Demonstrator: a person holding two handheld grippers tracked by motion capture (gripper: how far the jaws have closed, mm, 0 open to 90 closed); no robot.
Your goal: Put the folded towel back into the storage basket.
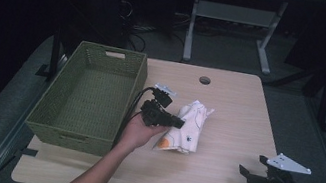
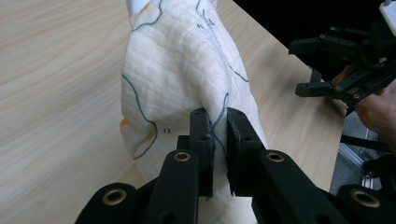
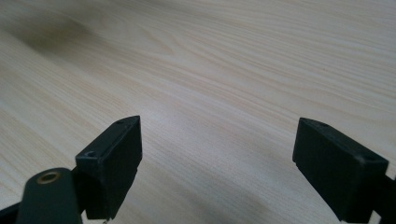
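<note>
Surface: pale wood, green basket at left.
Left gripper: jaws clamped on cloth fold.
Right gripper: jaws apart, holding nothing.
Risk: thin pinch may slip, and cloth drops short of basket.

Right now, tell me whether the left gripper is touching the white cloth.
Touching. The left gripper view shows the left gripper with its jaws pinched shut on a fold of the white cloth, fabric squeezed between the pads.

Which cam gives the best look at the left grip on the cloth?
The left gripper view: the left hand-held gripper is shut, pinching a fold of the white printed cloth between its pads, seen close. The high view shows that cloth small on the table, with the pinch hidden. The right gripper view looks at bare tabletop.
</note>
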